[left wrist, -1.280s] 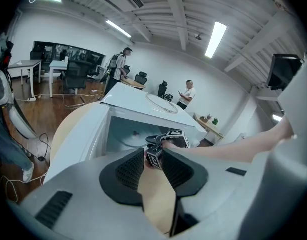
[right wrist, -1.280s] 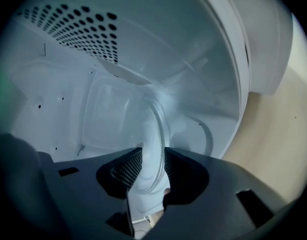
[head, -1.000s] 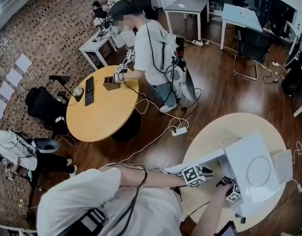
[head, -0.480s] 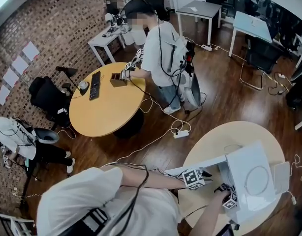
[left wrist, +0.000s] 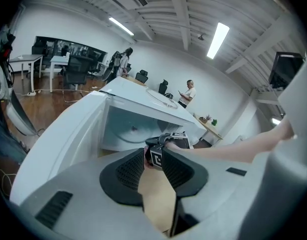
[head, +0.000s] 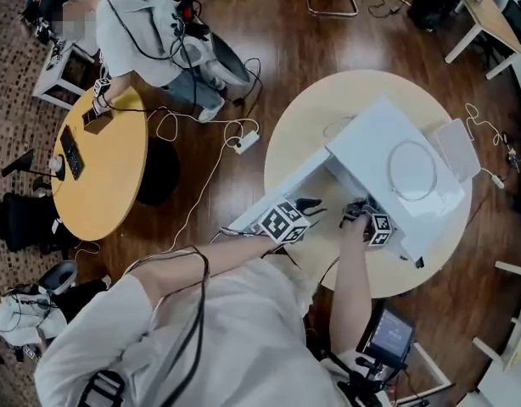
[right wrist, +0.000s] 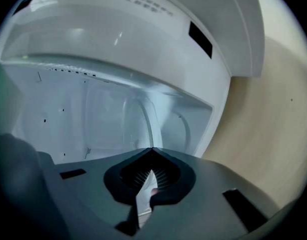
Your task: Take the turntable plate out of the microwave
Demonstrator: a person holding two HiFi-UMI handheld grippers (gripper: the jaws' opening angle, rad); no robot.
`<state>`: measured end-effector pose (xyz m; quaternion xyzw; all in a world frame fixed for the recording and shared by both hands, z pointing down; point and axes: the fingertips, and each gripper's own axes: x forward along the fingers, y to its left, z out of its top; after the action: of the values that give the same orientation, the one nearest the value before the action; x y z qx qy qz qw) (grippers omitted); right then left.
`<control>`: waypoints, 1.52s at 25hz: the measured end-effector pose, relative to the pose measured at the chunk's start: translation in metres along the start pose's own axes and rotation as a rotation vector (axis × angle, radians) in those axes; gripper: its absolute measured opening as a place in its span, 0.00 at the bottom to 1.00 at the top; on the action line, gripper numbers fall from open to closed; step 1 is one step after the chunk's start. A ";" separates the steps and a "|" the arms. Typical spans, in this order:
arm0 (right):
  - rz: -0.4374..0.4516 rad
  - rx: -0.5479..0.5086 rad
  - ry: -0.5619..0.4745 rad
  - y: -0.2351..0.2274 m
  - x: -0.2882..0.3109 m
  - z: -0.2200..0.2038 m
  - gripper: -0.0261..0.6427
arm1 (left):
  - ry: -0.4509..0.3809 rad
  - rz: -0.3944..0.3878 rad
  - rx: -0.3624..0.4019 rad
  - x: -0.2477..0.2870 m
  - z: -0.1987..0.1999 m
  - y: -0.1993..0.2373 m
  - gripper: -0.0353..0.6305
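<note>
Nearest the person, the left gripper hangs over the round surface just in front of the microwave. Its jaws are apart with only bare surface showing between them. Held low and aimed at the opening, it looks parked as the spare hand, ready to steady or share the load. Just to its right, the right gripper reaches into the cavity at a downward slant, which suits a target lying low on the cavity floor. Its jaws have just been closing and now meet at the tips. A curved glassy edge runs down to that point, yet no glass can be made out pinched between them, so whether it has a hold is unclear. The turntable plate is inside the cavity, not yet out, and shows as a pale disc in the left gripper view. The door stands swung wide to the left, which leaves both grippers free access. Farther off, across the wood floor, 1 other person bends over a 2nd round surface, apart from this job.
</note>
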<state>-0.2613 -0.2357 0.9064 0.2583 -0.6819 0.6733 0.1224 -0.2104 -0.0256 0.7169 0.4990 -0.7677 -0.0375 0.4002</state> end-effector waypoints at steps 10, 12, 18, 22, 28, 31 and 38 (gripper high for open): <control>0.006 0.015 0.029 -0.005 -0.011 -0.005 0.04 | -0.010 -0.012 -0.024 0.004 -0.004 -0.002 0.21; 0.007 0.016 0.035 -0.005 -0.014 -0.007 0.04 | -0.011 -0.016 -0.028 0.004 -0.004 -0.003 0.21; 0.031 0.012 0.045 -0.003 -0.020 -0.014 0.04 | -0.007 -0.023 -0.033 0.004 -0.007 -0.001 0.21; 0.024 -0.015 0.059 0.003 -0.022 -0.016 0.04 | -0.004 -0.027 -0.031 0.006 -0.009 -0.001 0.21; -0.017 -0.107 0.009 0.004 -0.019 -0.007 0.15 | -0.006 -0.027 -0.030 0.004 -0.006 -0.004 0.21; -0.013 -0.091 0.010 0.000 -0.018 -0.003 0.25 | -0.004 -0.024 -0.035 0.002 -0.008 -0.006 0.21; -0.044 -0.101 0.038 0.006 -0.002 -0.015 0.25 | -0.005 -0.010 -0.043 -0.003 -0.005 0.002 0.21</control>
<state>-0.2651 -0.2211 0.9009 0.2539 -0.7067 0.6399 0.1633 -0.2079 -0.0202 0.7199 0.4939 -0.7653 -0.0572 0.4087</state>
